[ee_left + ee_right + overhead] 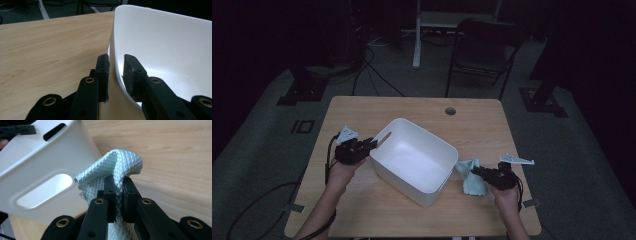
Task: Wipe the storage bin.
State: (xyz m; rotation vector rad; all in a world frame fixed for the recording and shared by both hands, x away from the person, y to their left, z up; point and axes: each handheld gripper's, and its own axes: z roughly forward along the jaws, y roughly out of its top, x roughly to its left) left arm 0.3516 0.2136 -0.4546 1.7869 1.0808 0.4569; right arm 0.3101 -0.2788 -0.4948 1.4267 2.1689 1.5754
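Your left gripper point(373, 143), left of middle, has its jaws on both sides of the one white tub's point(412, 159) wall, a little apart from it. Nothing is in the tub. Right of middle, your right gripper point(475, 171) pinches one light blue bumpy cloth point(469, 176) just beside the tub.

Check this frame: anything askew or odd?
The white tub sits turned at an angle to the table edges. The left gripper straddles its rim, pads not pressing. The right gripper pinches a bunched pale blue cloth. No spill or damage.
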